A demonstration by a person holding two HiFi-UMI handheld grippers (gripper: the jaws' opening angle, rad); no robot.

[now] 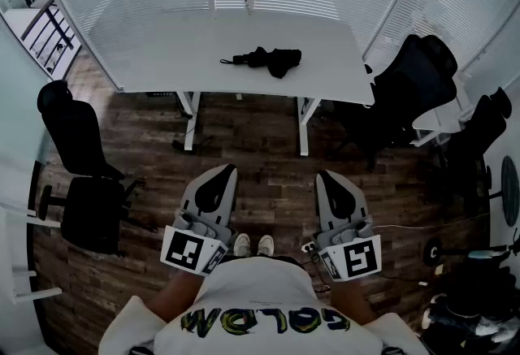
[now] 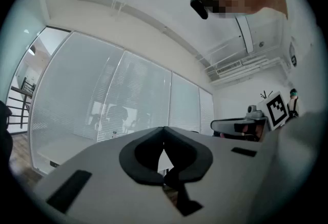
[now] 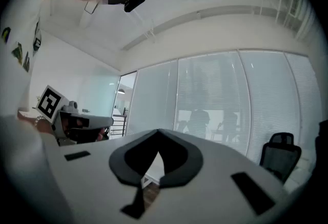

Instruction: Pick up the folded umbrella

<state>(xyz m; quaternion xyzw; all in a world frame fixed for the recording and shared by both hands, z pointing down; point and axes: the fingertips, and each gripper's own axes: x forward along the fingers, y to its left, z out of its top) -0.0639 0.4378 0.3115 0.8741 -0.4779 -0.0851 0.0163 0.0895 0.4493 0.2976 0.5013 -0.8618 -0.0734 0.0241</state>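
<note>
The folded umbrella [image 1: 266, 60] lies near the middle of the white bench [image 1: 203, 45]. Well short of the bench, the left gripper [image 1: 221, 171] and right gripper [image 1: 327, 176] have their jaws closed, empty.

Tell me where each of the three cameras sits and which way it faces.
Head view: on the head, looking down at table, umbrella, floor; left gripper, right gripper, shirt, shoes show.
Left gripper view: on it, facing blinds along shut jaws.
Right gripper view: likewise, jaws shut.
Shared: gripper views see blinds and each other's gripper.
</note>
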